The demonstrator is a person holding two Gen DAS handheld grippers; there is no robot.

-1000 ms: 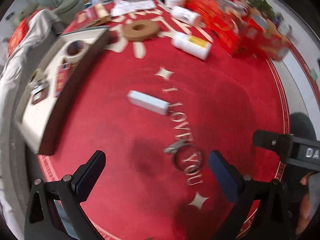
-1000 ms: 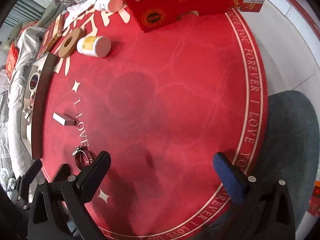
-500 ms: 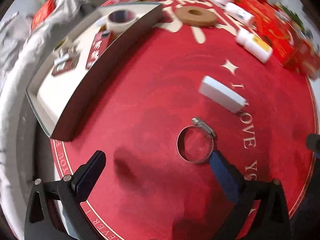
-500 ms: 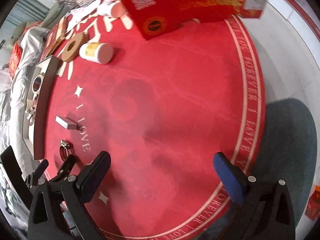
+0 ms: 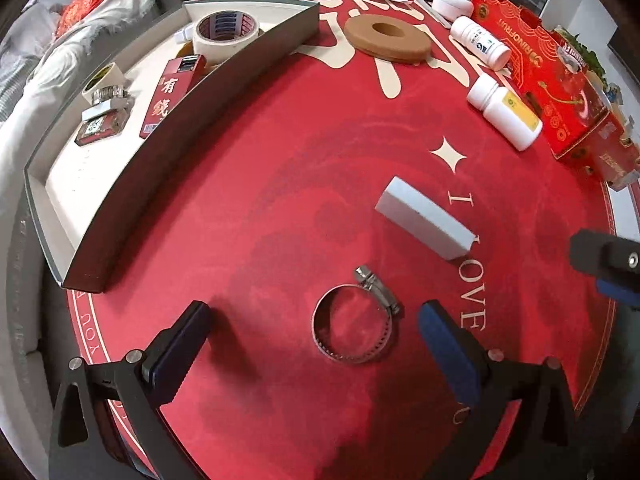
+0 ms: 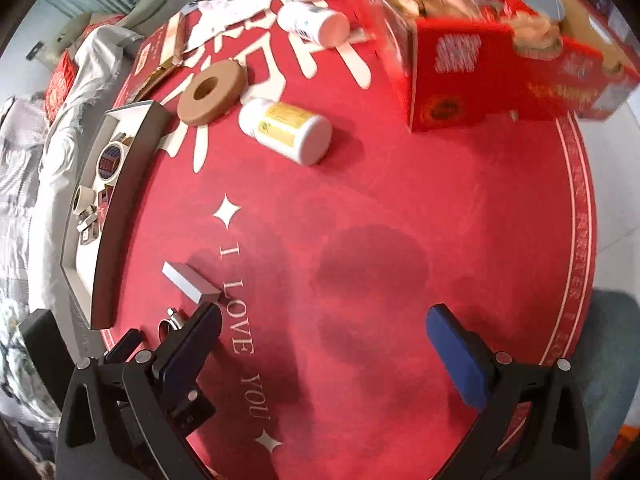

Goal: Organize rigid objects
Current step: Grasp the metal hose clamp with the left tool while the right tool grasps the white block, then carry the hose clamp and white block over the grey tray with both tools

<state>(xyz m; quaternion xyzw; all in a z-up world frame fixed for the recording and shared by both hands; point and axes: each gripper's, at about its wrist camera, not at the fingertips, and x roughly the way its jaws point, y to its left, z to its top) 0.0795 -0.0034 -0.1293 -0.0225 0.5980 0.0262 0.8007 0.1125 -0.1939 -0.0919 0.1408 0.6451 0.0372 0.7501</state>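
Note:
A metal hose clamp (image 5: 378, 290) lies flat on the red round mat (image 5: 280, 184). My left gripper (image 5: 316, 332) is open and straddles the clamp, which sits nearer the right finger. Just beyond it lies a grey rectangular block (image 5: 426, 218). The grey-walled tray (image 5: 192, 120) at the left holds a tape roll (image 5: 224, 36), a red pack and small metal items. My right gripper (image 6: 320, 332) is open over bare mat with nothing between its fingers. In the right wrist view the block (image 6: 190, 282) is left of it, and the clamp (image 6: 172, 320) is mostly hidden behind its left finger.
A brown ring (image 5: 388, 40), two white bottles (image 5: 504, 116) (image 5: 480, 42) and a red gift box (image 5: 560, 92) stand at the back right. The right gripper's finger (image 5: 608, 264) shows at the right edge. A cloth-covered seat lies left of the tray.
My left gripper has swung left and closed in on the hose clamp, which now lies between its fingers. My right gripper has turned towards the table's far side.

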